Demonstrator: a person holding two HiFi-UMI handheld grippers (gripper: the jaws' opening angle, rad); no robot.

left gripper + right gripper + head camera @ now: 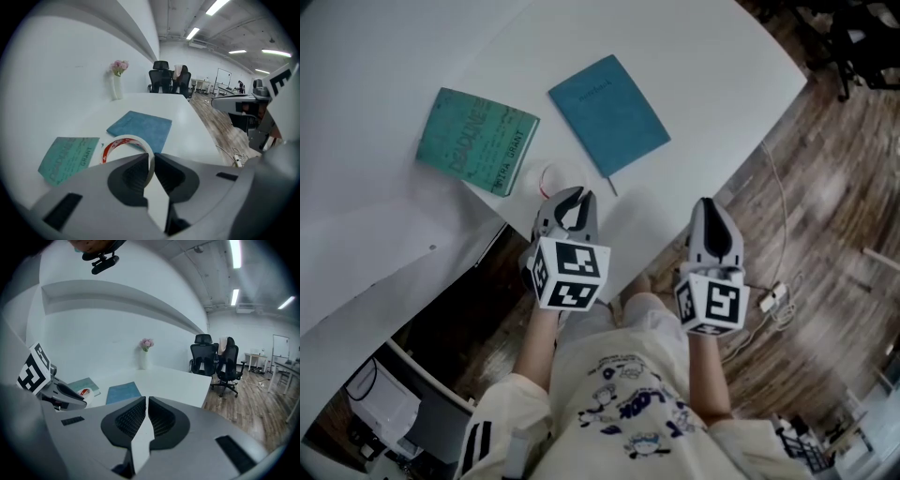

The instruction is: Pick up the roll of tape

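Note:
The roll of tape (553, 177), white with a red-printed core, sits near the front edge of the white table (703, 56), between a green book and a blue notebook. My left gripper (573, 196) is shut on the roll's near wall. In the left gripper view the thin wall of the roll of tape (123, 141) is pinched between the pads of the left gripper (151, 157). My right gripper (710, 208) hovers over the table's edge to the right, shut with nothing in it. Its jaws almost touch in the right gripper view (146, 400), where the roll of tape (85, 392) shows at the left.
A green book (476, 141) lies left of the roll and a blue notebook (608, 113) behind it. A vase of pink flowers (117, 79) stands at the table's far end, with office chairs (215, 361) beyond. Cables (773, 298) lie on the wood floor to the right.

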